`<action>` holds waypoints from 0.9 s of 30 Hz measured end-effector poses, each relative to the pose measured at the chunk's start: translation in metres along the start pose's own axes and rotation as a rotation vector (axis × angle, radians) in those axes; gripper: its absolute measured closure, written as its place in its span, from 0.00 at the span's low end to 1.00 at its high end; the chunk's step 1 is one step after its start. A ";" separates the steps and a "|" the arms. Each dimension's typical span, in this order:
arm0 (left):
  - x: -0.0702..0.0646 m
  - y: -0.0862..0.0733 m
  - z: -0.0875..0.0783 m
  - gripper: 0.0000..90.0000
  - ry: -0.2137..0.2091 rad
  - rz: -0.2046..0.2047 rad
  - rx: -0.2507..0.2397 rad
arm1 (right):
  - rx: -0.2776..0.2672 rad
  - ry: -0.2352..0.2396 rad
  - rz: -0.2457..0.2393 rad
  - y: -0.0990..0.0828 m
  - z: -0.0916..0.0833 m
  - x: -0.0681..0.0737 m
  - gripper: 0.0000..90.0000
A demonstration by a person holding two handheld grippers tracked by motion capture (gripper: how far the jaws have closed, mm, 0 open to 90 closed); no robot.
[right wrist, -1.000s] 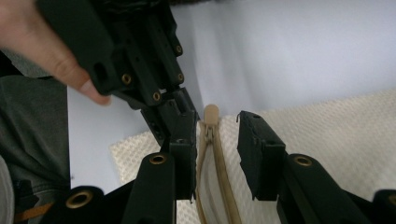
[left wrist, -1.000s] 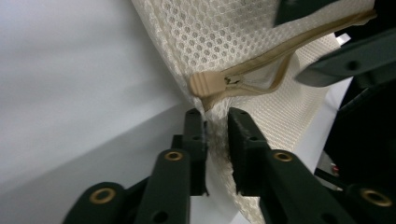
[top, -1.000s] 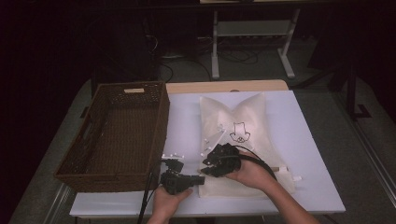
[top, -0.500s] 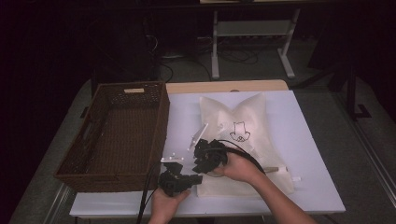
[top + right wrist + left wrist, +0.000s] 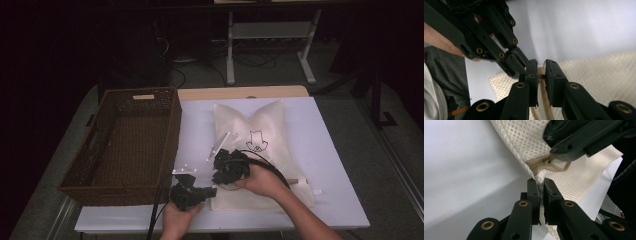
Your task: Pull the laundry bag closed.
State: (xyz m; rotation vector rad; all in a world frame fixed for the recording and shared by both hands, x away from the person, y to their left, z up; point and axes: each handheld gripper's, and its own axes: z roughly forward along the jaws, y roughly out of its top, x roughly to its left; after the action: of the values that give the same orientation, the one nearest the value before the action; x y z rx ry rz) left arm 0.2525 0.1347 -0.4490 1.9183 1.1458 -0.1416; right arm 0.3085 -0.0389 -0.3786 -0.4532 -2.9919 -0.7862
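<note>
A cream mesh bag with a black drawing lies on the white table. My left gripper is at the bag's near left corner. In the left gripper view it is shut on the mesh just below the zipper's end. My right gripper sits just behind it, pointing down at the same corner. Its jaws have just been closing, and the tan zipper pull is pinched between them. The left gripper's jaws meet the bag right beside it.
A dark wicker basket stands on the table's left half, close to the left hand. A white strip and small white bits lie between basket and bag. Cables trail from both grippers toward the near edge.
The right gripper has shifted slightly left, closer to the left gripper at the bag's near corner. The left hand has stayed put.
</note>
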 end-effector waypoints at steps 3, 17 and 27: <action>0.002 0.001 0.001 0.90 -0.016 -0.004 0.001 | -0.013 0.006 0.009 -0.008 -0.001 -0.002 0.90; 0.010 0.013 0.009 0.92 -0.085 -0.030 0.017 | -0.072 0.034 0.077 -0.030 -0.002 -0.007 0.89; 0.007 0.014 0.003 0.94 -0.087 -0.030 -0.026 | -0.116 0.033 0.085 -0.035 -0.001 -0.008 0.89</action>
State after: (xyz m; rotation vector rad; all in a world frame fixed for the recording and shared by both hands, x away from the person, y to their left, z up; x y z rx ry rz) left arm 0.2686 0.1346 -0.4456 1.8541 1.1138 -0.2235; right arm 0.3061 -0.0705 -0.3955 -0.5617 -2.8854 -0.9533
